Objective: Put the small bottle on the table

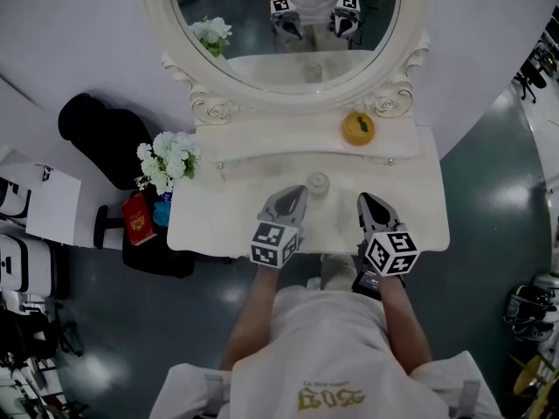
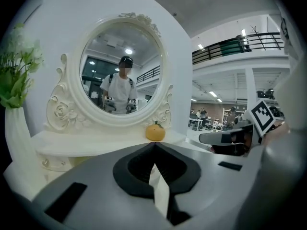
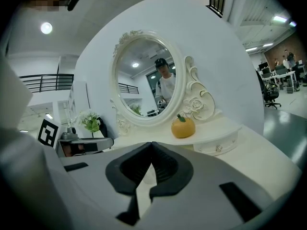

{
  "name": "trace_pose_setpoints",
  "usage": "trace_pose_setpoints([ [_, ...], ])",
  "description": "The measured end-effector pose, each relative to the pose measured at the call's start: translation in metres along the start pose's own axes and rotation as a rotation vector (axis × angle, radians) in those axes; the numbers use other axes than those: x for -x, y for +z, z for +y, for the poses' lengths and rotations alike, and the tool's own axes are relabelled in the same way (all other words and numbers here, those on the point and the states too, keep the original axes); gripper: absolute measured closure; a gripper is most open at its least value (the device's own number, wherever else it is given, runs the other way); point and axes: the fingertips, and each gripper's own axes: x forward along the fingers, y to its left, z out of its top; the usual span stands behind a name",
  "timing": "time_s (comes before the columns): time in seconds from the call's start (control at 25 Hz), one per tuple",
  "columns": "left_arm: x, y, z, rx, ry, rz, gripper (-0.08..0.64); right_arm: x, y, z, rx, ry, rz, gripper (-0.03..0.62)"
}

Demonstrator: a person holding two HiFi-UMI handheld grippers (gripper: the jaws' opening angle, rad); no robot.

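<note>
The small pale round-topped bottle [image 1: 317, 182] is standing upright on the white desk [image 1: 410, 201]. It is sitting in front of the person, between the tips of the two grippers. It is staying just beside the tip of the left gripper [image 1: 297, 192]; whether they are touching, the head view is not showing clearly. The right gripper [image 1: 367, 202] is staying a little apart from the bottle, on its other side.

The jaws of the left gripper are pressing together with nothing between them. The jaws of the right gripper are also meeting at their tips and holding nothing.

Behind the bottle, the orange round fruit-shaped object [image 1: 358, 128] is resting on the raised shelf under the oval mirror with the carved white frame [image 1: 262, 90]. The bunch of white flowers [image 1: 168, 157] is standing at the left edge of the desk.
</note>
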Motion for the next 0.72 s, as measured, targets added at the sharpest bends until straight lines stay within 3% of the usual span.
trace_pose_setpoints([
  [0.72,0.002,-0.01,0.009,0.004,0.025,0.015,0.541,-0.001,-0.007,-0.005,0.006,-0.012,0.022,0.58],
])
